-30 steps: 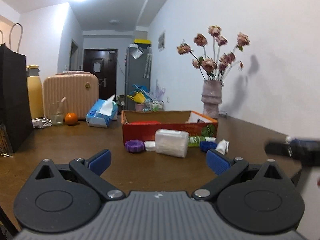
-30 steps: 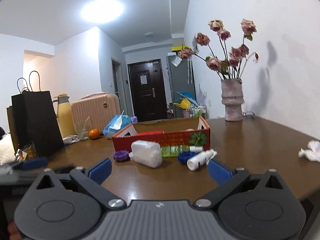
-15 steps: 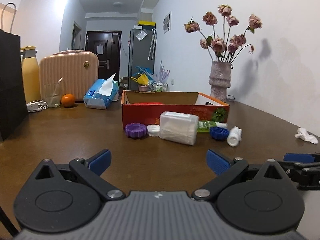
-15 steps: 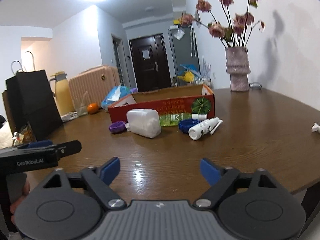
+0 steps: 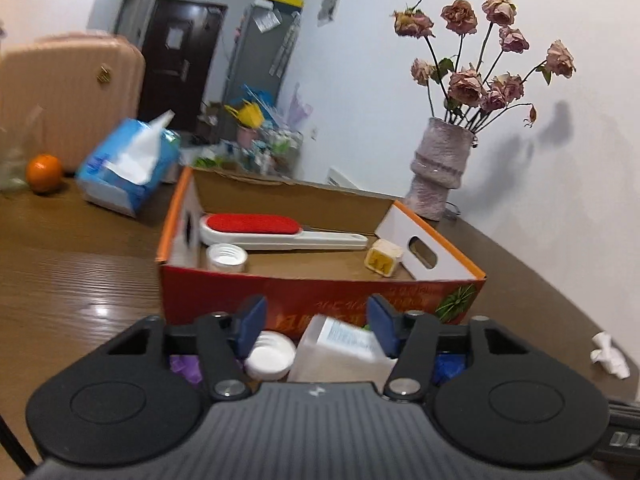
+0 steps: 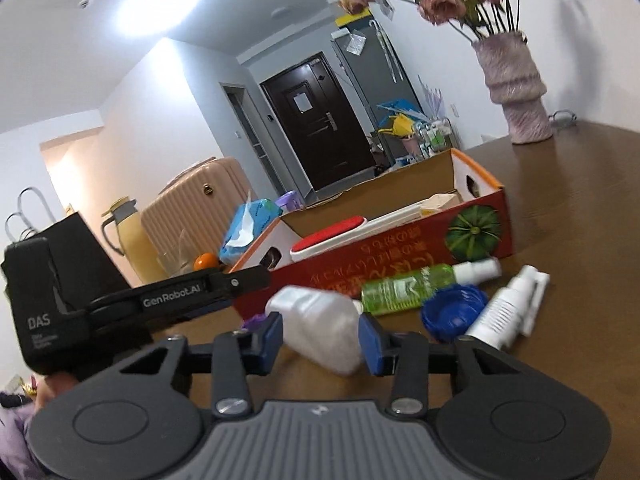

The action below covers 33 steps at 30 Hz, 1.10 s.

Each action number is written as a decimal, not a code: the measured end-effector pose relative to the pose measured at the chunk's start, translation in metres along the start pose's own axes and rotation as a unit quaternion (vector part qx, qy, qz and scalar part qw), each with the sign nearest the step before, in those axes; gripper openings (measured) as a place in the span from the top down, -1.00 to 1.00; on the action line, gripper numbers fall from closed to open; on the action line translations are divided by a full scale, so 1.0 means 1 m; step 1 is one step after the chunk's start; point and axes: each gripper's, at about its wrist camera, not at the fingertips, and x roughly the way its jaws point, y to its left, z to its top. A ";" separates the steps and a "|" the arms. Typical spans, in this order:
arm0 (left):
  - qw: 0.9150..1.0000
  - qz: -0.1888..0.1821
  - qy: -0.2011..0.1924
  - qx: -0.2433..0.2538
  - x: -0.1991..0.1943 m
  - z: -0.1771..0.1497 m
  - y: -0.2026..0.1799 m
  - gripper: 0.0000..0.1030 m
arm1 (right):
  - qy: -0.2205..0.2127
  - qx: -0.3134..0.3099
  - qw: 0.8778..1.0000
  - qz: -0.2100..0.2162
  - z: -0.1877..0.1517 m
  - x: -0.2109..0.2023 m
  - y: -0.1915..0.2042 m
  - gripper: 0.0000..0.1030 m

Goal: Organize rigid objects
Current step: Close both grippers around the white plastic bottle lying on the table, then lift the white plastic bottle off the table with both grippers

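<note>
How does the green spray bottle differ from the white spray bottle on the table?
The green translucent spray bottle lies close along the front of the red cardboard box; the white opaque spray bottle lies farther from the box, angled away. The green one has a white cap, while the white one is white all over. Both lie on their sides on the brown wooden table.

White painted walls (image 5: 400,80) and a white ceiling (image 6: 240,12) are seen, lit by a round ceiling light (image 6: 160,0). A dark brown wooden door (image 6: 316,128) is set at the far end of a hallway, with a tall grey refrigerator (image 6: 372,80) beside it. A dark brown wood-grain counter (image 5: 72,280) is seen in front. A small framed picture (image 5: 331,4) is hung on the right wall.
</note>
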 end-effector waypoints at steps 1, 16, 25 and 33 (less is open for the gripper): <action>1.000 -0.007 0.008 -0.011 0.007 0.002 0.003 0.08 | 0.003 0.011 1.000 0.005 0.003 0.009 -0.002 0.25; 0.993 -0.061 0.041 -0.092 -0.055 -0.052 0.007 0.49 | 0.047 0.027 0.998 0.010 -0.028 -0.005 -0.003 0.44; 0.993 -0.065 0.045 -0.086 -0.122 -0.104 -0.010 0.49 | 0.071 -0.027 0.997 0.023 -0.067 -0.066 0.014 0.32; 0.993 -0.071 0.052 -0.080 -0.159 -0.125 -0.021 0.49 | 0.072 -0.030 0.996 0.038 -0.090 -0.108 0.020 0.30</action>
